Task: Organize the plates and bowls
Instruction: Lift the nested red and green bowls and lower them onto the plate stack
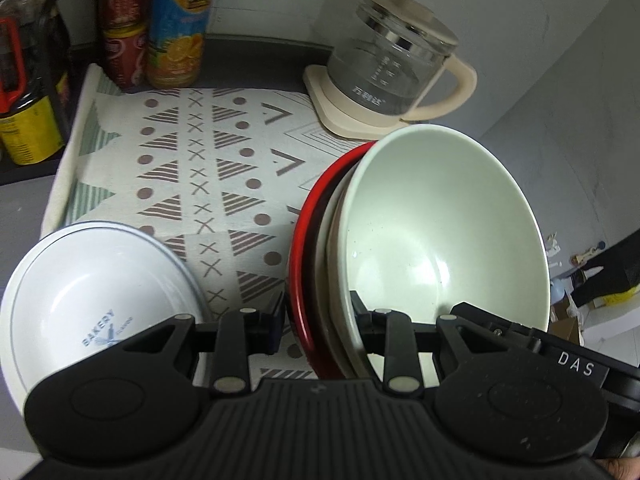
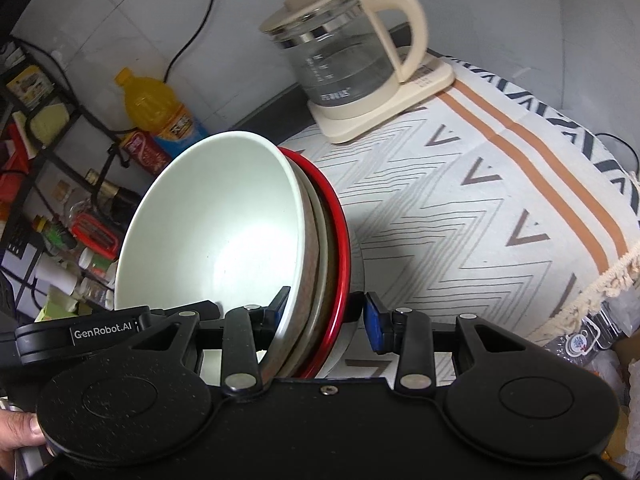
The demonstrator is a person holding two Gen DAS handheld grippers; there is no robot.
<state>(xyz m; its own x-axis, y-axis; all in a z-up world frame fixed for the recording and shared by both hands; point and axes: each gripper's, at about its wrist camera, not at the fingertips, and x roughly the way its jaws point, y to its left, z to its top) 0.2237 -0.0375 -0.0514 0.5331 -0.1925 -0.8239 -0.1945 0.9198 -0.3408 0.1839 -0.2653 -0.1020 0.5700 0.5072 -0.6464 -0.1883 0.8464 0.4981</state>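
Note:
A stack of a pale green bowl (image 1: pixel 436 236), a beige dish and a red-rimmed plate (image 1: pixel 304 240) is held on edge above the patterned mat (image 1: pixel 208 168). My left gripper (image 1: pixel 318 318) is shut on the stack's near rim. The same stack shows in the right wrist view, with the green bowl (image 2: pixel 212 224) on the left and the red plate (image 2: pixel 340 240) on the right. My right gripper (image 2: pixel 324 312) straddles its rim, the left pad against the bowl, the right pad (image 2: pixel 374 326) a little off the red plate. A white "BAKERY" bowl (image 1: pixel 92 292) lies at the lower left.
A glass kettle (image 1: pixel 392 68) on a cream base stands at the back of the mat. Cans (image 1: pixel 124 20) and an orange juice bottle (image 1: pixel 180 24) stand at the back left, next to a black rack (image 1: pixel 24 80). The counter's right edge drops off beside the stack.

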